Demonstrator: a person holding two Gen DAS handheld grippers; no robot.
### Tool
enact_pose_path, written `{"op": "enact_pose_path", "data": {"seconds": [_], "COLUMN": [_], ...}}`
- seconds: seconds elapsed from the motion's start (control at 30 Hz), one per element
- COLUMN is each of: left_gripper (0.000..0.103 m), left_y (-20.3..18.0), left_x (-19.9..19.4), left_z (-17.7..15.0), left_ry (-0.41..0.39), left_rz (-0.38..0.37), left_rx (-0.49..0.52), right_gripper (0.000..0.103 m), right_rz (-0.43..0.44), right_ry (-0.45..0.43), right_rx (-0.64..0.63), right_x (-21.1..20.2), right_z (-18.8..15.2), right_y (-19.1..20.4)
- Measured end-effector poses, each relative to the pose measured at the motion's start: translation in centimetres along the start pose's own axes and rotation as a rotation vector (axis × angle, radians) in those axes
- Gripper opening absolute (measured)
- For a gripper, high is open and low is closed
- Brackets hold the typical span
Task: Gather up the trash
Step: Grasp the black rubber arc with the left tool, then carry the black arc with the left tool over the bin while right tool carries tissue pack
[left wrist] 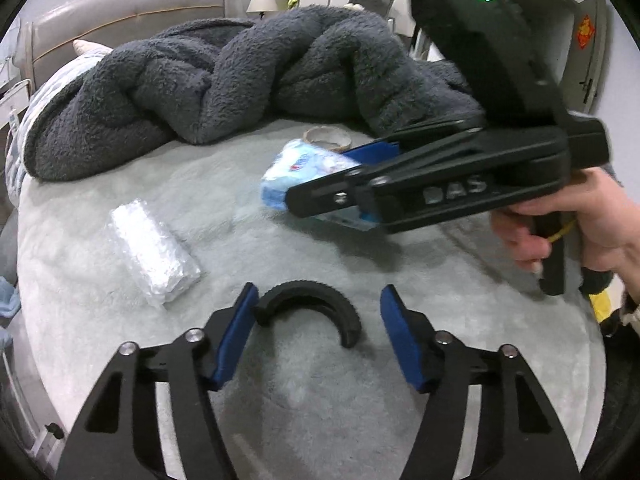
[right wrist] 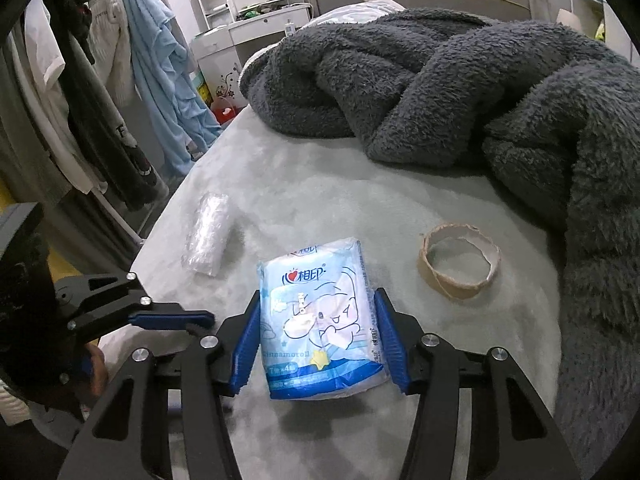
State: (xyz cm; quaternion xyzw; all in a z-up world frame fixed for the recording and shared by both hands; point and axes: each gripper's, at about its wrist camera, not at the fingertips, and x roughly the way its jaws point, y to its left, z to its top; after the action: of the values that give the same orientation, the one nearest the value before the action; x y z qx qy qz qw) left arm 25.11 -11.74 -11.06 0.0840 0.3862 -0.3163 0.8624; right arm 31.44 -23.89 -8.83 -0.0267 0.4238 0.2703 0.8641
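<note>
lying on the pale bed cover [right wrist: 328, 184] are four bits of trash: one blue tissue pack [right wrist: 322, 320], one cardboard tape ring [right wrist: 458, 266], one clear plastic wrap bundle [left wrist: 154, 246], one black half-ring [left wrist: 308, 304]. the right gripper [right wrist: 316, 336] pinches the tissue pack. the left gripper [left wrist: 318, 336] straddles the half-ring, pads apart from it. one grey blanket [left wrist: 224, 80] is heaped behind.

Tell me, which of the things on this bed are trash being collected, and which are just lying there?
Trash, by the look of it:
- blue tissue pack, clamped in the right gripper
- black half-ring, between the left gripper fingers, not pressed
- clear plastic wrap
- cardboard tape core

Just lying about:
- grey fleece blanket
- pillow
- hanging clothes
</note>
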Motion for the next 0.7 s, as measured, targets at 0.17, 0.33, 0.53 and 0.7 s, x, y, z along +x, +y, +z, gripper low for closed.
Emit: {"op": "enact_pose_path", "data": {"seconds": [0.17, 0.33, 0.53, 0.7], "left_gripper": [0.050, 0.049, 0.049, 0.048], "left_y": [0.0, -0.4, -0.7, -0.2], "left_x": [-0.1, -0.9, -2.3, -3.8], "left_z": [-0.3, -0.3, -0.8, -1.4], "left_ry": [0.010, 0.004, 0.008, 0.009], "left_rz": [0.032, 0.052, 0.101, 0.149], "left_rx": [-0.016, -0.044, -0.077, -0.112], "right_gripper": [0.055, 0.055, 0.055, 0.055], "right_rz": [0.002, -0.001, -0.005, -0.002], "right_ry": [-0.002, -0.012, -0.028, -0.033], "right_rx": [0.009, 0.019, 0.035, 0.045], "right_x": [-0.7, -1.8, -3.4, -4.0], "right_z": [-0.7, -0.9, -1.2, -1.7], "right_y": [0.6, 1.0, 1.5, 2.6]}}
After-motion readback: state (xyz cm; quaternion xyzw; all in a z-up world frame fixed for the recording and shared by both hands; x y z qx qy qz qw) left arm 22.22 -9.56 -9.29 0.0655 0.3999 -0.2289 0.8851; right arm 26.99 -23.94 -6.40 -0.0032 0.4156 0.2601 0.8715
